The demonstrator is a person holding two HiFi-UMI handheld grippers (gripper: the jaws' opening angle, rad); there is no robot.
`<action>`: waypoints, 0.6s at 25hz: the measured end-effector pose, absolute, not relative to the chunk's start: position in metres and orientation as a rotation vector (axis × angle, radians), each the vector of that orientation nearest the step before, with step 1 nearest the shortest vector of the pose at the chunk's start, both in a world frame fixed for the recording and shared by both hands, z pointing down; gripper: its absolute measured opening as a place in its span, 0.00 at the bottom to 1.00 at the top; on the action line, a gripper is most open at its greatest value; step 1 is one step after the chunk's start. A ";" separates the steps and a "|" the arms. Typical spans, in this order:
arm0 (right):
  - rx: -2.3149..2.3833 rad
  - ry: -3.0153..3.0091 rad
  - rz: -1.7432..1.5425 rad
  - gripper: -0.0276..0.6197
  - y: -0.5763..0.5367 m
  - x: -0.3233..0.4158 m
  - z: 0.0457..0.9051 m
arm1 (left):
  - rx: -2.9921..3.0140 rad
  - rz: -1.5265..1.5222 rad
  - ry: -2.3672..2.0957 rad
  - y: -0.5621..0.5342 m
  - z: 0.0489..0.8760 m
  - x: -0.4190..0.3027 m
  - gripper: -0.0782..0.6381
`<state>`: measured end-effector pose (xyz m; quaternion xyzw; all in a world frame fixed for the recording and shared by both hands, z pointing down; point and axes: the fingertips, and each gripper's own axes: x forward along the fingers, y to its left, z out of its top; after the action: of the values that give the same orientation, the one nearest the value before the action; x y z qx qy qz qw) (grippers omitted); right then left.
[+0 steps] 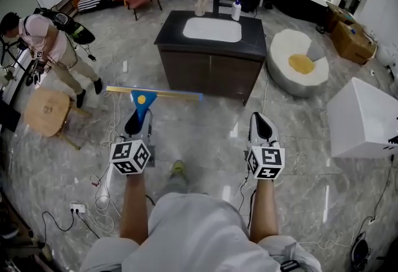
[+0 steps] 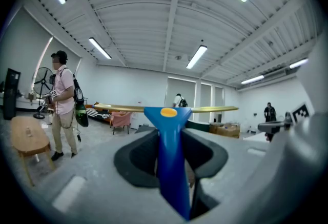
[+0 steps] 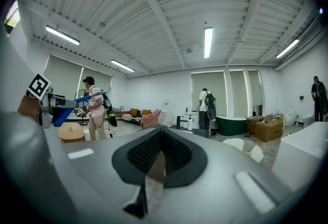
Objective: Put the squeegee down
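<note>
The squeegee has a blue handle and a long yellow blade held level and crosswise. My left gripper is shut on its handle, out in front of me above the floor. In the left gripper view the blue handle runs up between the dark pads and the blade spans the view. My right gripper is held beside it at the right, shut with nothing in it. In the right gripper view its pads meet at the tip, and the squeegee shows at the far left.
A dark cabinet with a white sink stands straight ahead, with a bottle on its far edge. A round wooden stool and a person are at the left. A white box is at the right, and cables lie on the floor.
</note>
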<state>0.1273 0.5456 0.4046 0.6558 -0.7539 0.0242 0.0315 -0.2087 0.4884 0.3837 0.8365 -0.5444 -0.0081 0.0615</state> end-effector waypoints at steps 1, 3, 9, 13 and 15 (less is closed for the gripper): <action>2.020 -2.323 0.080 0.05 0.541 0.127 0.406 | 2.530 -0.025 -1.644 0.483 0.385 -0.208 0.29; 2.017 -2.321 0.085 0.05 0.531 0.127 0.407 | 2.530 -0.024 -1.639 0.471 0.386 -0.207 0.29; 2.008 -2.314 0.099 0.05 0.483 0.124 0.410 | 2.527 -0.012 -1.624 0.421 0.392 -0.208 0.29; 2.000 -2.312 0.109 0.05 0.446 0.117 0.414 | 2.511 -0.014 -1.623 0.382 0.400 -0.215 0.29; 1.991 -2.305 0.110 0.05 0.424 0.112 0.417 | 2.504 -0.016 -1.622 0.360 0.403 -0.220 0.29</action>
<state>0.1123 0.4241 0.4167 0.6527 -0.7553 0.0361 0.0469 -0.2200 0.3597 0.4028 0.8366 -0.5420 -0.0055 0.0790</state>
